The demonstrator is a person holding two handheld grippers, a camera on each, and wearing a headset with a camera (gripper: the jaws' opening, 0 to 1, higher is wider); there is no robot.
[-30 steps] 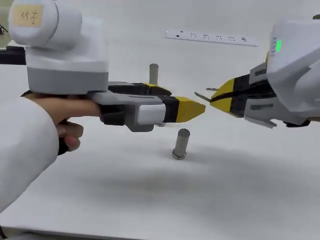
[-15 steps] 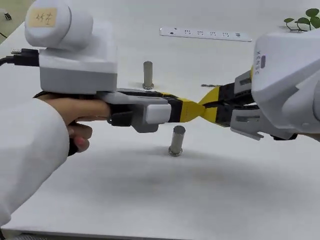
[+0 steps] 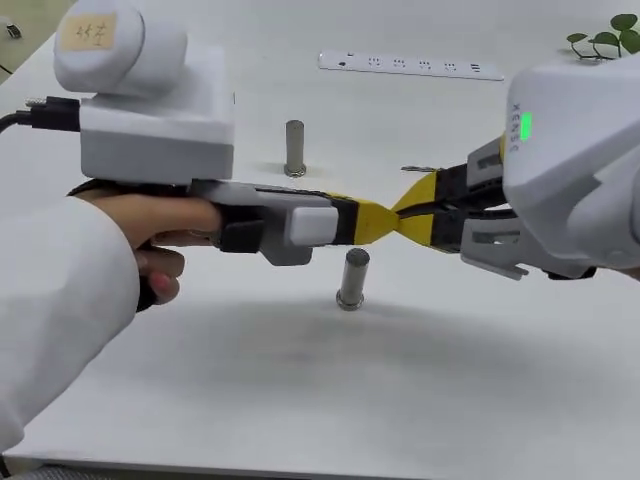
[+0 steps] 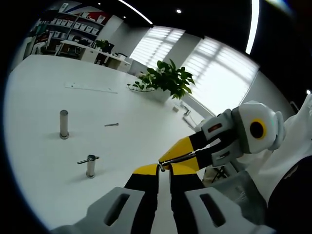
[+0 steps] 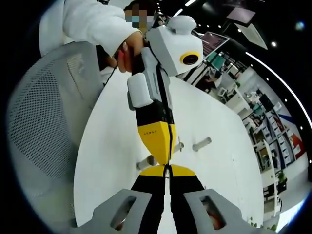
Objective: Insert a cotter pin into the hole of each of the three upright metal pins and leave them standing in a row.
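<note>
My left gripper [image 3: 385, 220] reaches in from the left and my right gripper [image 3: 408, 218] from the right; their yellow tips touch above the table. Both pairs of jaws are closed. A small cotter pin [image 4: 160, 166] shows at the meeting point, held in the right gripper [image 4: 168, 163]. The left gripper's tips [image 4: 164, 169] press against it; I cannot tell whether they clamp it. One bare metal pin [image 3: 294, 148] stands at the back, another [image 3: 352, 278] in front below the tips. A third upright pin [image 4: 90, 165] has a cotter pin through it. A loose cotter pin [image 3: 420, 170] lies beyond the tips.
A white power strip [image 3: 410, 66] lies along the far side of the white table [image 3: 300, 400]. Plant leaves [image 3: 603, 42] show at the far right. A hand and white sleeve [image 3: 60, 290] hold the left gripper. A mesh chair [image 5: 44, 126] stands beside the table.
The two grippers have closed the gap between them: a second ago their tips were apart, with the cotter pin sticking out of the right one, and now they touch.
</note>
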